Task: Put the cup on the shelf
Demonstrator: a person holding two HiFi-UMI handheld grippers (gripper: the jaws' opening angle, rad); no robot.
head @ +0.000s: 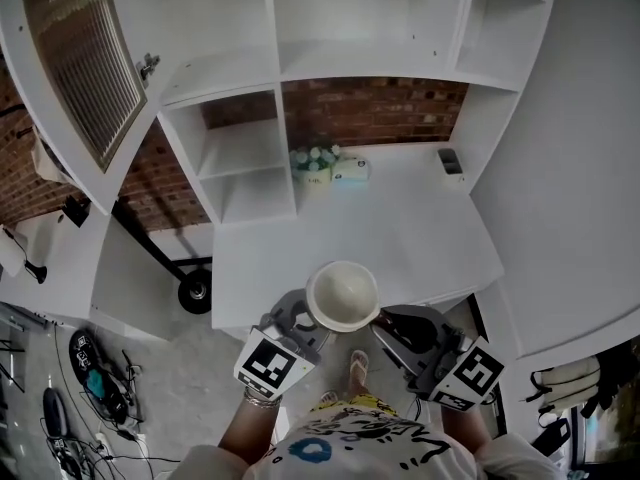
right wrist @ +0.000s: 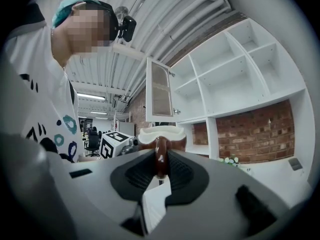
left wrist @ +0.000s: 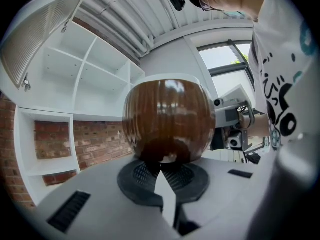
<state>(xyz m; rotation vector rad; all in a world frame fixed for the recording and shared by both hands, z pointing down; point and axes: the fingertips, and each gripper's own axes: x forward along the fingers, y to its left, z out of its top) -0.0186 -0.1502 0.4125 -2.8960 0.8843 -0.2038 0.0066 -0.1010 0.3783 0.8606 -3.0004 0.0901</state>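
Right gripper (right wrist: 161, 165) has its jaws pinched on the brown handle (right wrist: 160, 154) of the cup (right wrist: 162, 133), cream rim up, right at the tips. Left of the cup sits a marker cube (right wrist: 114, 144). Beyond the jaws and to their right, a white shelf (right wrist: 235, 79) over a brick wall (right wrist: 255, 129). Low there, something small and pale, perhaps flowers (right wrist: 230, 160).

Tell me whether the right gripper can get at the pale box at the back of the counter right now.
Probably not: the right gripper is shut on the cup by its handle, so it is busy. The path itself looks free, with only bare counter before the box.
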